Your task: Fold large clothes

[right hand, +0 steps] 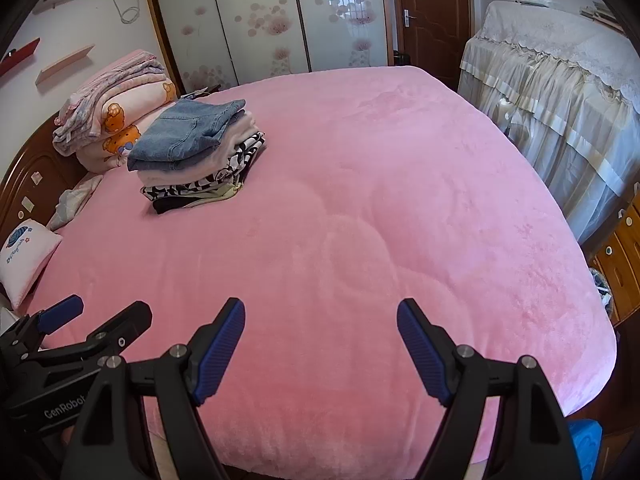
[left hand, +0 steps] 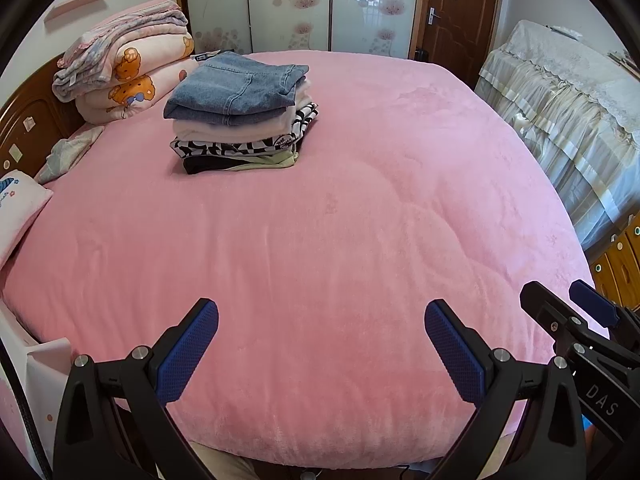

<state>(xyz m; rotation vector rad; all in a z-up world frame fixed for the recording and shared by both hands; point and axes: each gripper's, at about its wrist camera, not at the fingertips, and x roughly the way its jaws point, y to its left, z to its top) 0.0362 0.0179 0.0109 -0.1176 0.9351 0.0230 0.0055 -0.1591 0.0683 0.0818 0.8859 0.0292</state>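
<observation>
A stack of folded clothes (left hand: 240, 120) sits on the far left part of the pink bed (left hand: 340, 240), with folded blue jeans (left hand: 236, 88) on top. The stack also shows in the right wrist view (right hand: 196, 156). My left gripper (left hand: 322, 314) is open and empty above the bed's near edge. My right gripper (right hand: 320, 312) is open and empty beside it, also above the near edge. Each gripper shows at the edge of the other's view: the right gripper (left hand: 568, 300) and the left gripper (right hand: 104, 312).
Folded quilts (left hand: 124, 68) and a small pillow (left hand: 16, 216) lie by the wooden headboard (left hand: 28, 120) at left. A lace-covered piece of furniture (left hand: 560, 112) stands right of the bed. Wooden drawers (right hand: 620, 256) are at the right. Wardrobe doors and a brown door are behind.
</observation>
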